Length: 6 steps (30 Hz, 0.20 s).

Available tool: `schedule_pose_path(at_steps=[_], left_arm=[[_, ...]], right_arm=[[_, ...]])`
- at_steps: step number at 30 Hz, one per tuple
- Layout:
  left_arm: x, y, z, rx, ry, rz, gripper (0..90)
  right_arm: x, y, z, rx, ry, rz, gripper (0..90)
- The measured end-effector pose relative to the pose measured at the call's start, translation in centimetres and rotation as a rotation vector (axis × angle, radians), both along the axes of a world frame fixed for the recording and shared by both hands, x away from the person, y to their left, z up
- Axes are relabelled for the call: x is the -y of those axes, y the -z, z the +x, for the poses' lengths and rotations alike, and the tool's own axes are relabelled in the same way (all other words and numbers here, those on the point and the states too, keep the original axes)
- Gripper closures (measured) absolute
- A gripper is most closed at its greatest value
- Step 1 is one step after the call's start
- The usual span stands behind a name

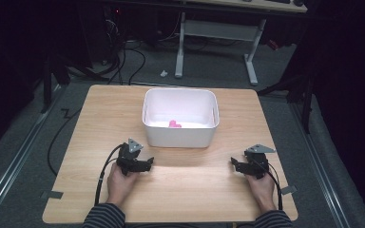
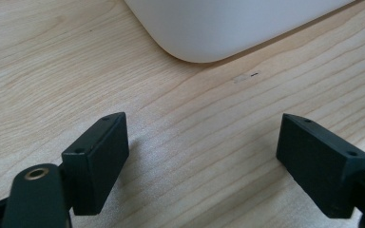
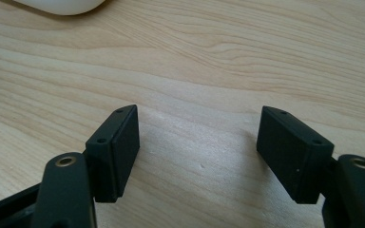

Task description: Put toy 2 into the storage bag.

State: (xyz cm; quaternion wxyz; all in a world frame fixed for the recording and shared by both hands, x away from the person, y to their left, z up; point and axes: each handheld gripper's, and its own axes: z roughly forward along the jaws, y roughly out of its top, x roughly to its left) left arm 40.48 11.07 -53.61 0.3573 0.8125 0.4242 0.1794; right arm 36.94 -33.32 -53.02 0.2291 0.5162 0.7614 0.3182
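Pink piece in bin — beyond left hand-held gripper.

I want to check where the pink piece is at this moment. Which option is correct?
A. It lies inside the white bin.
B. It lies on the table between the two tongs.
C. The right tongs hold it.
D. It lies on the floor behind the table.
A: in the high view the pink piece rests on the bottom of the white bin, while both tongs are empty.
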Motion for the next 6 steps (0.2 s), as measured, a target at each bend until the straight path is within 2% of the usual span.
schedule_pose_path(at_steps=[6], left_arm=[[0.0,0.0,0.0,0.0,-0.001,0.0,18.1]], right_arm=[[0.01,0.02,0.02,-0.004,0.014,0.0,27.3]])
